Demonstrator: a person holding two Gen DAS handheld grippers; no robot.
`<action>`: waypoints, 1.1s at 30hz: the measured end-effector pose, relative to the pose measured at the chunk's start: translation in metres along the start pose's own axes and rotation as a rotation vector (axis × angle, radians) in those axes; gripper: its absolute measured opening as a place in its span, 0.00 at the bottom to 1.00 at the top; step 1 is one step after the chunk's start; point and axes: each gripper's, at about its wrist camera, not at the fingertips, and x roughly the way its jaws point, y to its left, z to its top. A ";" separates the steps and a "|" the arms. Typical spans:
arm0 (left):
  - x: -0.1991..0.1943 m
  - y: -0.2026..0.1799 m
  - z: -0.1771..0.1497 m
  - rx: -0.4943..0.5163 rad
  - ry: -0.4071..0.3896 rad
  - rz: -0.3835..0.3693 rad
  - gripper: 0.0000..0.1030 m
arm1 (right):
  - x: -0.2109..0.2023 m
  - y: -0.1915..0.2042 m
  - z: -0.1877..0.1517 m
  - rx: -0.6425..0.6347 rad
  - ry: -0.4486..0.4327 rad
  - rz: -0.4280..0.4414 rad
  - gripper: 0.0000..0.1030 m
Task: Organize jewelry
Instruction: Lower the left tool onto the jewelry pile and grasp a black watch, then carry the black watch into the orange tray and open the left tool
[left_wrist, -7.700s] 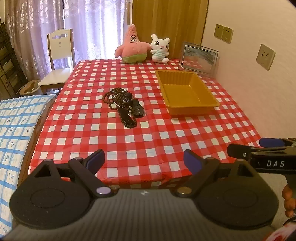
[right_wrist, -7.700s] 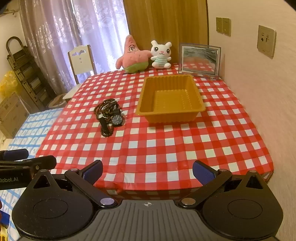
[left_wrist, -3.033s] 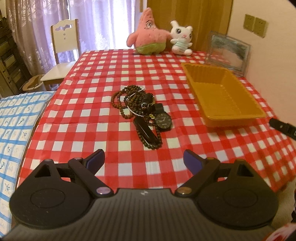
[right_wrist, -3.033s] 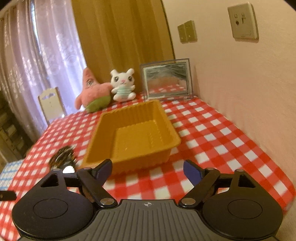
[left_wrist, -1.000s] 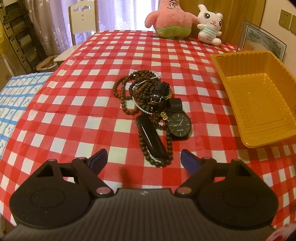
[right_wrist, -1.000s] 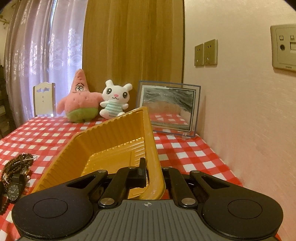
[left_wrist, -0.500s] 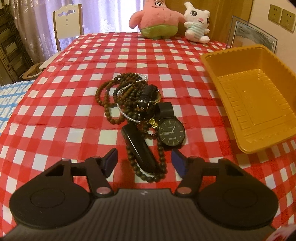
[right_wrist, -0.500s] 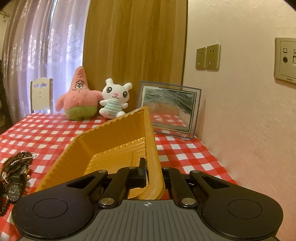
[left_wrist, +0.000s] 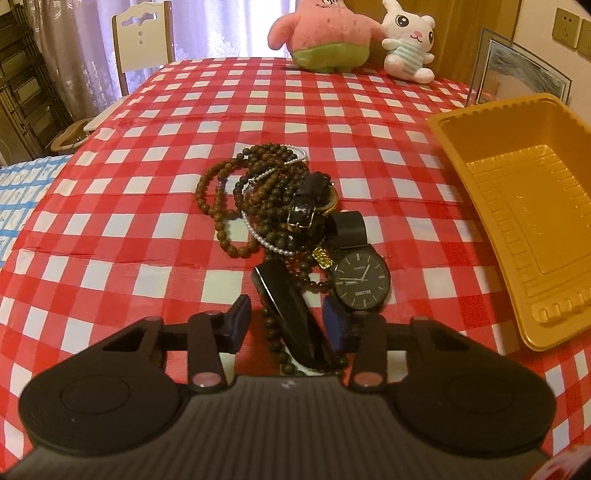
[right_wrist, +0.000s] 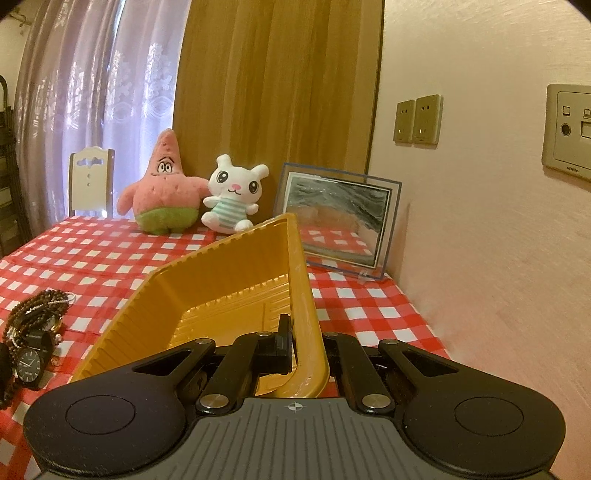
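Closing left gripper (left_wrist: 286, 325) straddles black strap (left_wrist: 291, 321) amid tangled beads (left_wrist: 258, 192).

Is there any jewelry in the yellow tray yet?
No, the tray is bare inside; the beads and watch lie on the tablecloth.

Checked table (left_wrist: 110, 229): jewelry pile (left_wrist: 273, 206), yellow tray (left_wrist: 524, 206), plush toys (left_wrist: 325, 40), frame (right_wrist: 340, 221).

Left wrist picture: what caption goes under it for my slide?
Left gripper closing around a black strap beside a black wristwatch, empty yellow tray waiting.
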 end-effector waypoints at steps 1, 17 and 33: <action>0.000 0.000 0.000 0.001 -0.001 -0.001 0.35 | 0.000 0.000 0.000 -0.002 0.000 0.001 0.04; -0.006 0.011 0.005 0.012 -0.023 -0.058 0.19 | 0.000 -0.001 -0.003 0.005 0.009 0.007 0.04; -0.032 -0.002 0.021 0.040 -0.064 -0.120 0.19 | 0.002 0.001 -0.003 0.003 0.011 0.021 0.04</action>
